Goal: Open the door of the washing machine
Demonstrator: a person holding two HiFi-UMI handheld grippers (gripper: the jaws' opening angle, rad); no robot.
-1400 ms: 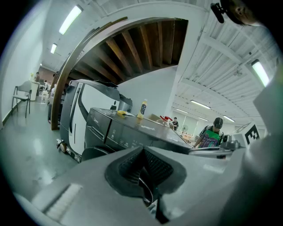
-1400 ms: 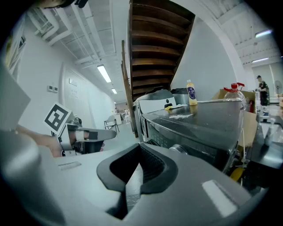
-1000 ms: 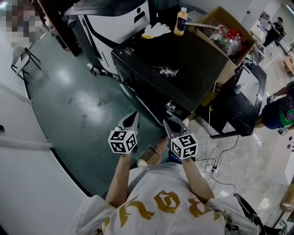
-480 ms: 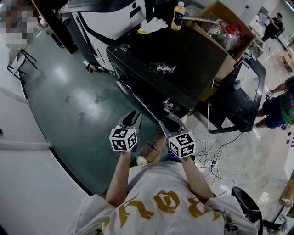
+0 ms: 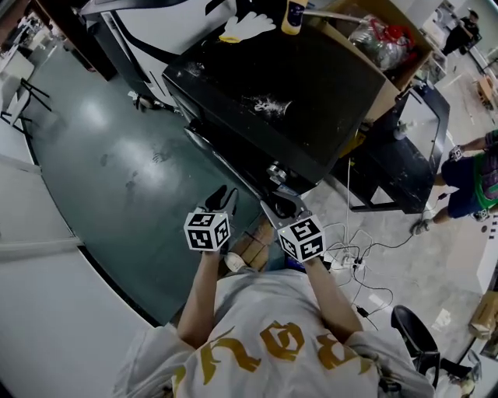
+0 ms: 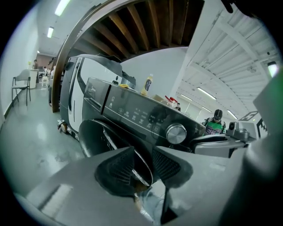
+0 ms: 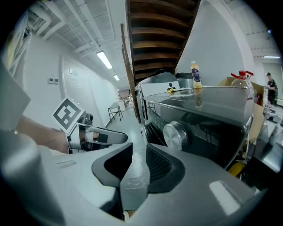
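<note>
The black front-loading washing machine stands in front of me, its round door shut below a panel with a silver knob. My left gripper hangs before the door, open, and the door's rim shows through the gap between its jaws. My right gripper sits close to the machine's front corner near the knob. Its jaws have just been opening and now stand open with nothing between them. The left gripper also shows in the right gripper view.
On the machine's top lie a yellow bottle and pale gloves. A cardboard box stands behind it, a black stand and a person to the right. Cables trail on the floor.
Both grippers have sunk a little in front of the machine. The right gripper's jaws have spread apart.
</note>
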